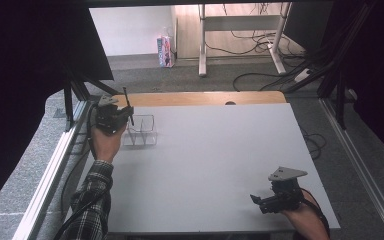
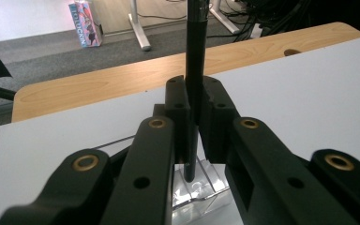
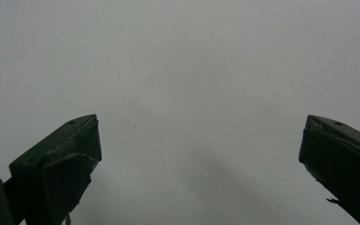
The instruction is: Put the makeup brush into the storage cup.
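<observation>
My left gripper (image 1: pixel 126 114) is at the far left of the white table (image 1: pixel 220 160), shut on a black pen (image 1: pixel 126 101) that stands upright between its jaws. In the left gripper view the pen (image 2: pixel 194 70) runs down through the gripper (image 2: pixel 194 101), and its lower end hangs over a clear plastic holder (image 2: pixel 201 194); whether they touch I cannot tell. That holder (image 1: pixel 141 131) sits just right of the left hand. My right gripper (image 1: pixel 259 202) rests near the front right edge. In the right gripper view, the gripper (image 3: pixel 199 145) stands open over bare table (image 3: pixel 192 56).
A wooden desk edge (image 1: pixel 205 98) runs along the table's far side. Beyond it on the floor are a pink box (image 1: pixel 165 51), white desk legs (image 1: pixel 202 45) and loose cables (image 1: pixel 260 42). Metal rails (image 1: pixel 50 170) flank the table on the left.
</observation>
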Motion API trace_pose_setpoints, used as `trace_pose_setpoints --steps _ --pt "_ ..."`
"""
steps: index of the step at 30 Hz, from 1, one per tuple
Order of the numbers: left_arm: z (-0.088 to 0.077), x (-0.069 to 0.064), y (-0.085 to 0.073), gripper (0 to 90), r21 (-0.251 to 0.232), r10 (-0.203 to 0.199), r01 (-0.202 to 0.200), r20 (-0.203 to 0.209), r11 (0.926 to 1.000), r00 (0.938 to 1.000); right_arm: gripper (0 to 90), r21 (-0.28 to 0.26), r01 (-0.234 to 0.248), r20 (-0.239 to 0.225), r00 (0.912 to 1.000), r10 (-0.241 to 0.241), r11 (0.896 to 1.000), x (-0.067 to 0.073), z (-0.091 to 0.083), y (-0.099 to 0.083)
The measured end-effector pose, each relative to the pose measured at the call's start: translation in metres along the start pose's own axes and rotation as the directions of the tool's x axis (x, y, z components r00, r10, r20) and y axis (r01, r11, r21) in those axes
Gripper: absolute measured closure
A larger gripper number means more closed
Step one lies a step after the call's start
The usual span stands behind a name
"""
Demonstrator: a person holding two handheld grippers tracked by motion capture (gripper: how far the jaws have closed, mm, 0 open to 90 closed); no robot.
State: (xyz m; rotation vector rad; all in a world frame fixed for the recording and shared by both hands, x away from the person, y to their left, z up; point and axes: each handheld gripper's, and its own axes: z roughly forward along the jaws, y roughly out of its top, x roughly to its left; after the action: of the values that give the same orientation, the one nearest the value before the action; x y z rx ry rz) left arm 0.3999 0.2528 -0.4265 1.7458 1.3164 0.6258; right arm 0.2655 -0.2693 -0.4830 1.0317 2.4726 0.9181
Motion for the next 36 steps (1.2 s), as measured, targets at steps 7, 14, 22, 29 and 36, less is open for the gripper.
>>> trace_pose_setpoints --steps 7,14,22,29,36 --pt "0.008 0.000 -0.006 83.3 0.006 -0.008 0.008 -0.009 0.9999 0.9999 0.0 0.003 0.002 -0.004 1.0000 -0.002 1.000 0.000 0.000 0.000" --pt "0.015 0.001 -0.014 83.3 0.019 -0.020 0.020 -0.007 0.9996 0.9998 0.0 0.003 -0.001 -0.009 1.0000 0.001 1.000 0.000 0.000 0.000" --pt "0.023 -0.001 -0.023 83.2 0.033 -0.014 0.015 -0.005 0.9994 0.9999 0.0 0.008 0.002 -0.012 0.9999 -0.002 1.000 0.001 0.001 0.000" --pt "0.029 -0.001 -0.033 83.2 0.047 -0.007 0.007 -0.016 0.9989 0.9999 0.0 0.015 0.009 -0.015 0.9998 -0.008 1.000 0.001 0.002 0.000" --pt "0.033 -0.003 -0.039 83.1 0.057 0.008 -0.007 -0.021 0.9984 0.9997 0.0 0.022 0.007 -0.018 0.9998 -0.007 1.000 0.002 0.002 -0.001"
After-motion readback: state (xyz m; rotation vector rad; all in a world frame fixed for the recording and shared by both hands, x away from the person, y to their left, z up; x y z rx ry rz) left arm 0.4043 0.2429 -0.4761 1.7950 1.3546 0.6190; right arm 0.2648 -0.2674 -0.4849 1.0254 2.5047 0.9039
